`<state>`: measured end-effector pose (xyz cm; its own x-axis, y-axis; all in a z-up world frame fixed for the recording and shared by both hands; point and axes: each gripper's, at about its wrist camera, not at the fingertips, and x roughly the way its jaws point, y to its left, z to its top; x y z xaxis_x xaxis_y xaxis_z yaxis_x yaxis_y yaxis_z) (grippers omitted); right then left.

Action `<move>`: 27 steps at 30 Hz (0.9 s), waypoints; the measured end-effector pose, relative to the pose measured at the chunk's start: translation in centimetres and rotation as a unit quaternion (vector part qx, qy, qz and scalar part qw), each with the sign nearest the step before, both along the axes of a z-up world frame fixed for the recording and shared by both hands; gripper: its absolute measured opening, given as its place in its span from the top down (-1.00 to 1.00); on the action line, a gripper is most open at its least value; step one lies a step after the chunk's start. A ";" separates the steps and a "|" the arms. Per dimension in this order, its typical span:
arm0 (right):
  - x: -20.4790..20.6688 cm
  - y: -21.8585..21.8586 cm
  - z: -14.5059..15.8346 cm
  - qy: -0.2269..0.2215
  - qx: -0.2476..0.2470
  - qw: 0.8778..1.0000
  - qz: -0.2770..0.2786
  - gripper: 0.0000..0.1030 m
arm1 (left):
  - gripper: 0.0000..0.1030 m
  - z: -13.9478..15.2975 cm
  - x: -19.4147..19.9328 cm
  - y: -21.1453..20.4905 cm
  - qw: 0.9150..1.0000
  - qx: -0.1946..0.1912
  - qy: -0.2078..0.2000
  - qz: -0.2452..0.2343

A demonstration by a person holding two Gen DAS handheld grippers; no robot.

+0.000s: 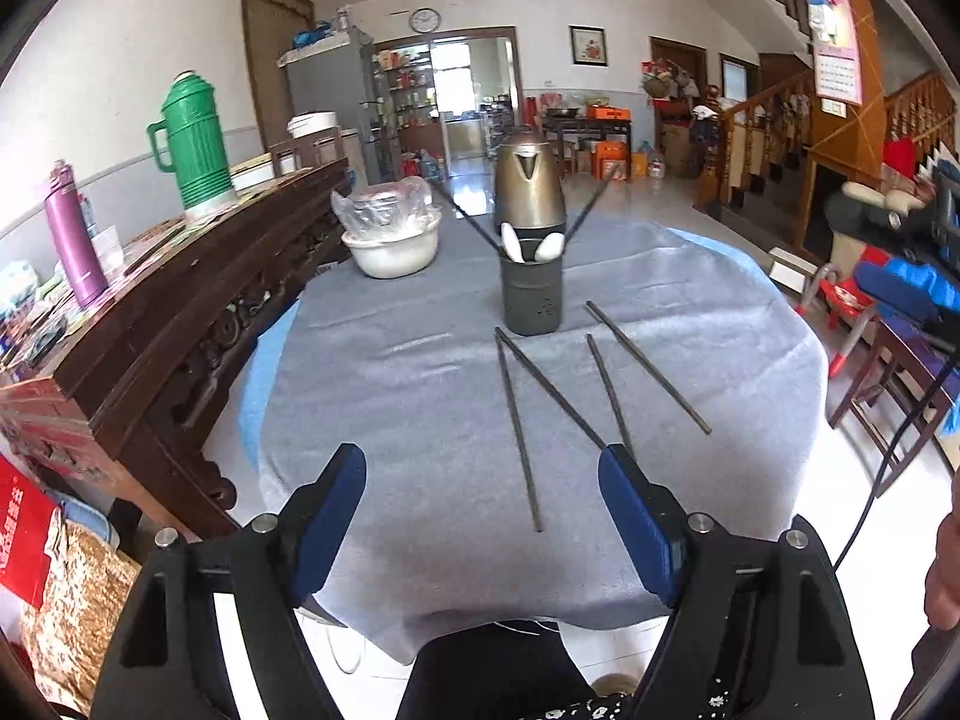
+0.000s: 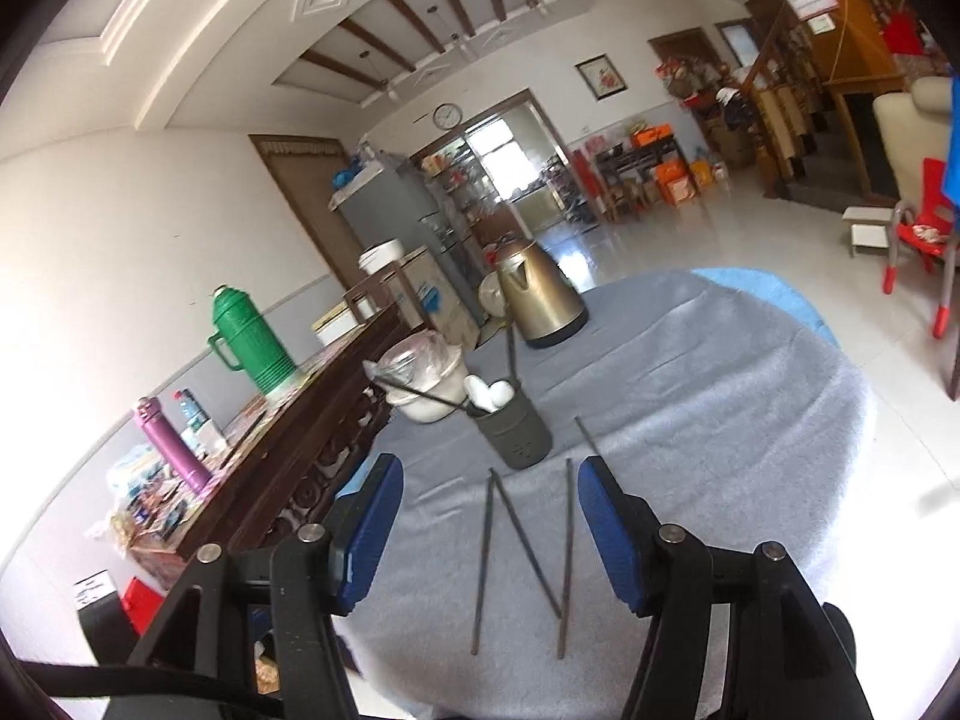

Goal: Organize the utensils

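A dark grey utensil holder (image 1: pixel 531 294) stands mid-table on the grey cloth; it holds two black chopsticks and white spoons (image 1: pixel 549 247). Several loose black chopsticks (image 1: pixel 519 432) lie on the cloth in front of it. My left gripper (image 1: pixel 483 468) is open and empty, above the near end of those chopsticks. In the right wrist view the holder (image 2: pixel 521 432) and loose chopsticks (image 2: pixel 485 558) show too. My right gripper (image 2: pixel 489 474) is open and empty, held above the chopsticks.
A bronze electric kettle (image 1: pixel 528 186) stands behind the holder. A white bowl with a plastic bag (image 1: pixel 393 240) sits at the table's far left. A dark wooden sideboard (image 1: pixel 180 312) with a green thermos (image 1: pixel 195 141) and purple bottle (image 1: pixel 75 234) runs along the left.
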<state>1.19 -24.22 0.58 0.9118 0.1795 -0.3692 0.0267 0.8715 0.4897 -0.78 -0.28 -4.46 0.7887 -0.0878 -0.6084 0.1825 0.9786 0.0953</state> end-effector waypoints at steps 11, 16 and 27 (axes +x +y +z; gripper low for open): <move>-0.5 -1.3 -1.0 0.031 -0.022 0.999 -0.031 -0.26 | -0.56 -0.3 0.1 0.7 0.999 0.008 0.006 0.033; -0.6 -0.3 -1.8 0.042 -0.046 0.998 -0.021 -0.26 | -0.56 -0.6 0.2 1.3 0.999 0.003 0.011 0.044; -0.5 1.4 -2.1 0.041 -0.078 0.996 -0.008 -0.26 | -0.56 -1.1 0.5 2.2 0.998 0.002 0.015 0.062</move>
<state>0.66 -22.78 -1.47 0.8795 0.1003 -0.4652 0.0751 0.9361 0.3437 -0.29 1.90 -5.52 0.7743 0.0120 -0.6328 0.0620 0.9936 0.0946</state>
